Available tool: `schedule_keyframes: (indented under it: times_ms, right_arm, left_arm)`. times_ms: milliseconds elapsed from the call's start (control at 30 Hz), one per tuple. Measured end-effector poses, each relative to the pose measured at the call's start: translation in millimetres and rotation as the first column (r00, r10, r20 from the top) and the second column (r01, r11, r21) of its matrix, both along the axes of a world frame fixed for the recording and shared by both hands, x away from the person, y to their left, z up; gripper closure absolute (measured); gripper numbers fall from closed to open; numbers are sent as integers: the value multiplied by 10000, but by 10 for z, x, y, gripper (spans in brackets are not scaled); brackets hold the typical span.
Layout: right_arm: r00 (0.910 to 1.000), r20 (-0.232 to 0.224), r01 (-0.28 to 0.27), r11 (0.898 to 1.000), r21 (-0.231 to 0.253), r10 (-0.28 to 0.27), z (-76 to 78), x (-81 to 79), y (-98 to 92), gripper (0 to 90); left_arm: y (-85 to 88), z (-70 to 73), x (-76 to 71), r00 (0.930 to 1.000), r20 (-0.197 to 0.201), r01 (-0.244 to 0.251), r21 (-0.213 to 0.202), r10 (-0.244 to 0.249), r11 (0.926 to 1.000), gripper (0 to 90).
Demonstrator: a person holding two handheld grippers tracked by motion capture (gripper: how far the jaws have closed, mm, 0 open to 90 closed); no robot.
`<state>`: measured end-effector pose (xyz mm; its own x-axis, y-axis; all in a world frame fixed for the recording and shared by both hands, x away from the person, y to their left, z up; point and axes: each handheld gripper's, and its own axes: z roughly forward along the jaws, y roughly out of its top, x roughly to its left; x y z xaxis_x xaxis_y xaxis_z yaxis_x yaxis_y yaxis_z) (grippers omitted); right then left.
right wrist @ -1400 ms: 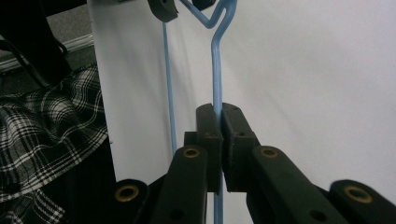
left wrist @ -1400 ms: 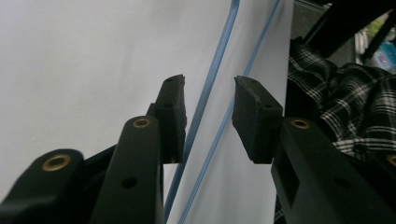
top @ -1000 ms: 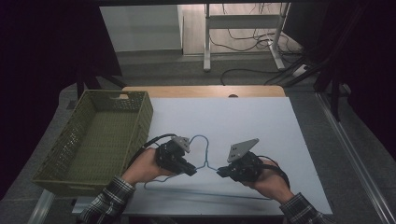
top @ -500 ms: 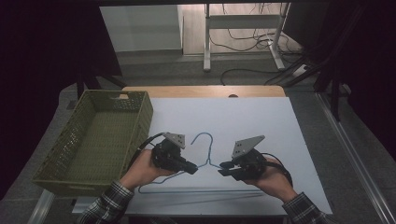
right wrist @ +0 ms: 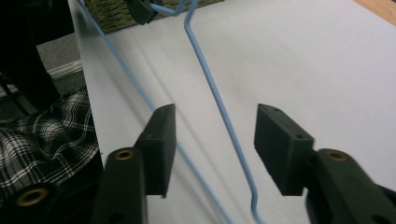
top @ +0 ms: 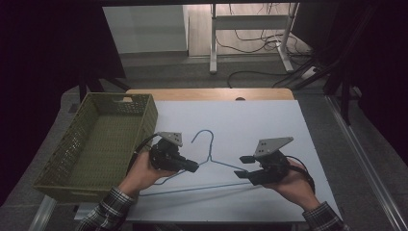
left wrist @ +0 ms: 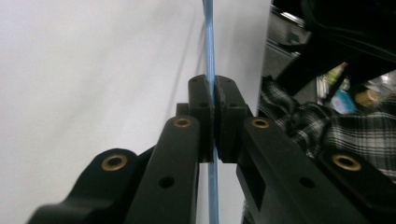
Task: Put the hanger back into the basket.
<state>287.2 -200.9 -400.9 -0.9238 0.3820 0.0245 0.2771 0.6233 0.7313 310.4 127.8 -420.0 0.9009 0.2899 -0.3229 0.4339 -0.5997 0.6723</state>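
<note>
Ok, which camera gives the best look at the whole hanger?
The high view: the hanger lies whole there, hook to bottom bar. The left gripper view shows a short stretch of wire clamped in the left claw; the right gripper view shows wire between the open right claw.

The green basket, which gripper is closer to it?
Left. The left gripper sits just beside the green basket, shut on the blue hanger. The right gripper is farther across the white table, its jaws open around the hanger wire.
</note>
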Motion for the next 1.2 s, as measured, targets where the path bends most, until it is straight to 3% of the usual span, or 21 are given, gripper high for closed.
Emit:
schedule_keyframes:
  times_ms: [267,400,533,667,833,867,1067,1200]
  right_arm:
    - [9980,-185,607,9980,191,-604,-5,-30,-118,307]
    - [9967,-218,788,9960,418,-779,-38,-60,-167,240]
    - [9937,-399,1072,9922,635,-1048,-101,-87,-196,160]
    - [9891,-505,1421,9869,764,-1385,-152,-113,-207,87]
    - [9849,-539,1681,9834,684,-1646,-214,-169,-231,43]
    - [9839,-548,1734,9826,658,-1700,-229,-180,-237,42]
    - [9799,-747,1902,9794,676,-1852,-299,-235,-299,36]
    - [9758,-799,2094,9752,713,-2036,-340,-278,-348,35]
  left_arm:
    - [103,93,24,9958,317,-848,-262,856,9961,874]
    - [192,170,35,9857,509,-1579,-564,1608,9858,875]
    - [277,262,29,9756,966,-1911,-699,1973,9791,875]
    - [392,362,40,9665,1075,-2239,-921,2333,9702,874]
    - [592,467,50,9413,1398,-2933,-1117,3072,9495,874]
    - [636,484,48,9330,1510,-3114,-1168,3268,9431,874]
    - [897,575,43,9004,1670,-3820,-1387,4018,9137,875]
    - [1066,627,32,8741,1871,-4267,-1453,4483,8927,874]
